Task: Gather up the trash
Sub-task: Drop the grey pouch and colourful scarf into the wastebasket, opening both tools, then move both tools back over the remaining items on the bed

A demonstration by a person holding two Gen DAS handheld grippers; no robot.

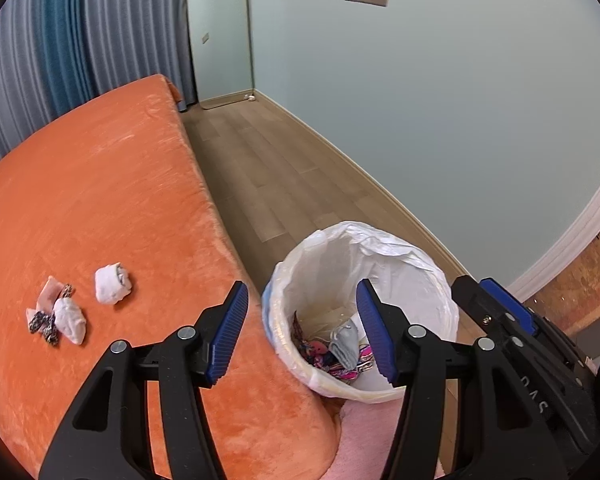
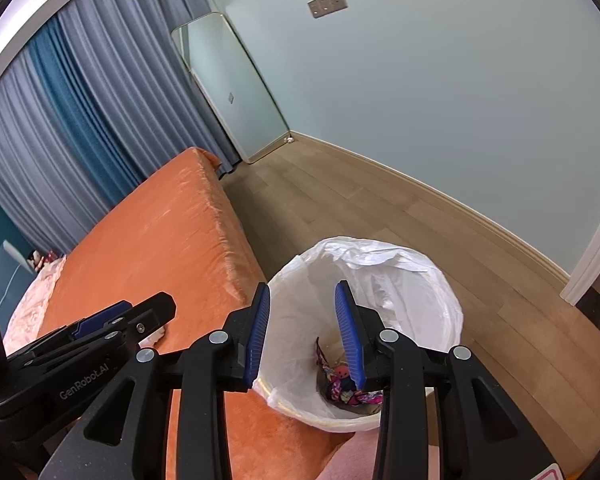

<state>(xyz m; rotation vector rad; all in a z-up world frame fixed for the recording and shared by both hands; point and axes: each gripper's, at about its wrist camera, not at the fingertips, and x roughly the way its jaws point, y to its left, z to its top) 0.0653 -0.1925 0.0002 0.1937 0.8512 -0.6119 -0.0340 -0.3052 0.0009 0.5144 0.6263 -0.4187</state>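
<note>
1. We are in a bedroom with pale blue-green walls (image 1: 440, 100), blue and grey curtains (image 1: 60, 48), a wood-plank floor (image 1: 268, 176) and a tall mirror (image 2: 232, 88) leaning in the far corner.
2. A bed with an orange plush cover (image 1: 100, 200) fills the left side of both views.
3. Our left tool (image 1: 302, 330) has its blue-padded jaws spread wide and holds nothing; it hangs over the bed's edge and the near rim of the bin.
4. Our right tool (image 2: 302, 336) is open too, somewhat narrower, and empty, poised above the bin's mouth.
5. The trash bin (image 1: 428, 292) stands on the floor, tight against the bed's side, lined with a white plastic bag (image 2: 380, 256) folded over its rim.
6. At the bottom of the bin lie colourful patterned scraps (image 1: 320, 356) and a grey crumpled piece (image 1: 346, 344).
7. On the bed, well apart from the bin, lies a white rolled wad (image 1: 113, 283).
8. Near that one lies a second white wad (image 1: 70, 320), touching a pinkish piece (image 1: 48, 294) and dark speckled scraps (image 1: 42, 326).
9. In the right wrist view, our left tool shows at the lower left, over the bed.
</note>
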